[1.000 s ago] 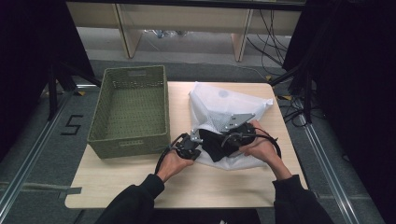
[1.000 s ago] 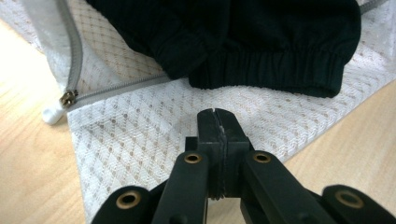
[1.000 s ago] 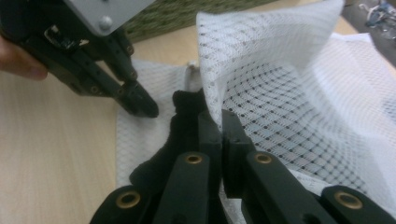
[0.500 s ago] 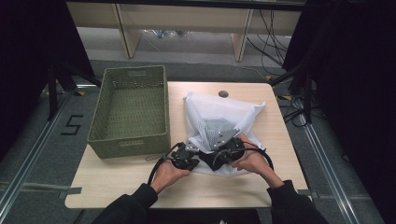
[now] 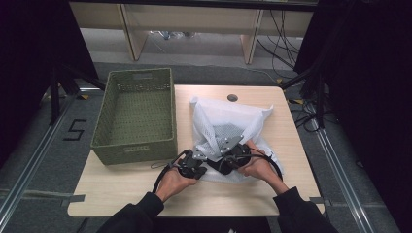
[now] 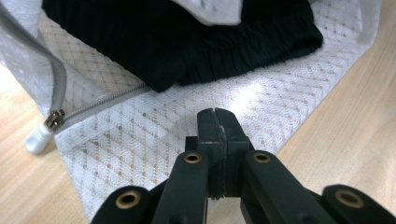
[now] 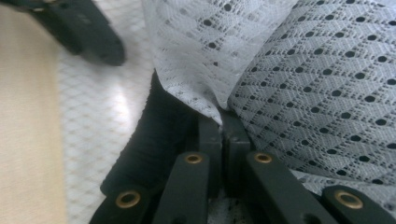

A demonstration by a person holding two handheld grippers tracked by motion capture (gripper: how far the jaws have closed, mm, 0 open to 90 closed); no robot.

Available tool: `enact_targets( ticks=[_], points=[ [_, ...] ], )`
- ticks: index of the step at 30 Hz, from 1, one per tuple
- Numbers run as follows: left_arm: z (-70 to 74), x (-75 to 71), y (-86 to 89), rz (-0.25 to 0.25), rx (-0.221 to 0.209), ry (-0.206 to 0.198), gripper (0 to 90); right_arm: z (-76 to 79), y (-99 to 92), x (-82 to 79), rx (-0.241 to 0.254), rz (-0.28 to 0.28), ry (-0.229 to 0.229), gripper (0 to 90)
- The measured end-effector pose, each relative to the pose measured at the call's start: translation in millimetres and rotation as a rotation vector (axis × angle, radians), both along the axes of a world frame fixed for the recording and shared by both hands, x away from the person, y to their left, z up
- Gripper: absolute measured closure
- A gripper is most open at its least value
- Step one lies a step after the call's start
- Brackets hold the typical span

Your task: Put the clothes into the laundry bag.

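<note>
A white mesh laundry bag (image 5: 228,116) lies on the wooden table (image 5: 121,194) with a black garment (image 6: 187,37) inside its open mouth. My left gripper (image 5: 201,169) is at the bag's near edge. Its jaws are shut just above the bag's lower layer (image 6: 154,140), near the zipper pull (image 6: 39,135). My right gripper (image 5: 221,162) is beside it, shut on the edge of the bag's upper mesh flap (image 7: 205,56), which rises from the jaw tips. The garment (image 7: 149,140) lies under that flap.
An empty green woven basket (image 5: 133,145) stands left of the bag. A small dark disc (image 5: 232,97) sits at the table's far edge. Bare wood shows along the near edge and right of the bag. The left gripper's jaw (image 7: 88,32) lies close ahead of the right one.
Both hands have come nearer the table's near edge and closer together. The right gripper has sunk, bringing the mesh flap down over the black garment.
</note>
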State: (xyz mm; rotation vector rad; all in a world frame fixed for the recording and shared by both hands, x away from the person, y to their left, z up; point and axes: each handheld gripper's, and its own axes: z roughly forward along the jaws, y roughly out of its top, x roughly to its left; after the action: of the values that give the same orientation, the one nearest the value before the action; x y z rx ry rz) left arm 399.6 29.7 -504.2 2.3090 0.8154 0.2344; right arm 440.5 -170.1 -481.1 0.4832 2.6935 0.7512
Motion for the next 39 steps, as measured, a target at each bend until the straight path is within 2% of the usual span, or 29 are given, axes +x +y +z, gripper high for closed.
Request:
enact_targets(
  ticks=[1,2,3,4,6,8,9,12,15,16,17,18,19,22,25,27,28,29,30,31,33,34,36,37,39],
  points=[
    [0.5,0.3,0.2,-0.010,0.006,-0.006,88.6,0.1,-0.1,1.5,0.001,-0.002,-0.001,89.8],
    [0.9,0.4,0.4,-0.012,0.011,-0.001,88.6,0.2,-1.0,4.7,-0.006,0.001,-0.023,89.7],
    [0.6,0.2,0.1,-0.004,0.005,0.005,88.6,0.2,-1.5,7.4,-0.020,-0.006,-0.014,89.8],
    [1.2,1.0,0.6,-0.013,0.015,-0.005,88.6,-0.4,-1.9,11.7,-0.012,-0.019,-0.025,89.8],
    [0.8,1.1,-0.2,-0.015,0.009,0.003,88.6,0.5,-3.1,18.4,-0.016,-0.048,-0.031,89.7],
    [0.5,1.6,0.3,-0.023,0.004,-0.005,88.6,-0.1,-6.1,27.1,-0.018,-0.042,-0.045,89.8],
    [0.3,1.0,0.4,-0.007,0.007,0.002,88.6,-0.7,-7.5,30.6,-0.014,-0.057,-0.047,89.8],
    [1.8,2.2,1.2,-0.026,0.018,0.008,88.6,-2.2,-10.4,41.6,-0.007,-0.115,-0.062,89.7],
    [0.3,1.5,1.2,-0.017,0.001,0.000,88.6,-3.5,-13.6,53.8,0.002,-0.154,-0.066,89.7],
    [1.0,2.1,2.0,-0.031,0.019,-0.005,88.6,-3.8,-14.8,57.9,0.005,-0.164,-0.069,89.8],
    [0.4,1.6,0.7,-0.015,0.009,-0.002,88.6,-3.9,-15.6,61.5,0.006,-0.175,-0.072,89.7],
    [1.3,1.9,0.9,-0.019,0.018,0.007,88.6,-4.4,-16.3,64.8,0.007,-0.188,-0.082,89.7],
    [0.6,1.8,0.9,-0.020,0.006,-0.003,88.6,-4.5,-17.3,67.9,0.009,-0.201,-0.083,89.7],
    [0.9,2.0,2.0,-0.029,0.019,-0.007,88.6,-5.2,-21.2,77.5,0.012,-0.224,-0.095,89.7],
    [0.3,1.5,0.5,-0.012,0.008,0.000,88.6,-5.5,-25.3,84.4,0.013,-0.227,-0.096,89.7],
    [1.1,1.3,1.8,-0.020,0.019,0.002,88.4,-4.9,-26.0,81.8,0.022,-0.239,-0.092,89.8],
    [0.5,0.4,1.0,-0.014,0.006,0.003,88.4,-3.0,-25.9,80.4,0.011,-0.231,-0.105,89.9],
    [1.3,1.1,1.5,-0.027,0.019,-0.004,88.4,-0.4,-25.4,78.1,0.014,-0.221,-0.101,89.9],
    [0.1,1.2,0.6,-0.011,0.006,-0.002,88.4,3.3,-25.5,75.9,0.016,-0.214,-0.096,89.8],
    [1.4,1.9,1.0,-0.017,0.010,0.008,88.4,5.9,-24.8,72.9,0.028,-0.208,-0.099,89.9],
    [1.1,2.2,1.9,-0.015,0.003,0.013,88.3,12.1,-23.0,66.5,0.035,-0.186,-0.106,89.9],
    [0.2,2.0,1.7,-0.018,-0.004,0.002,88.3,15.7,-22.4,63.5,0.032,-0.168,-0.108,89.9],
    [0.3,1.2,0.6,-0.011,0.009,-0.004,88.3,22.4,-21.1,57.8,0.031,-0.155,-0.127,89.9],
    [0.1,0.8,-0.6,-0.009,-0.003,0.002,88.3,25.2,-20.5,54.0,0.048,-0.146,-0.127,89.9],
    [0.3,0.8,0.3,-0.012,0.004,-0.003,88.3,32.4,-21.5,46.6,0.042,-0.117,-0.139,89.9]
  ],
)
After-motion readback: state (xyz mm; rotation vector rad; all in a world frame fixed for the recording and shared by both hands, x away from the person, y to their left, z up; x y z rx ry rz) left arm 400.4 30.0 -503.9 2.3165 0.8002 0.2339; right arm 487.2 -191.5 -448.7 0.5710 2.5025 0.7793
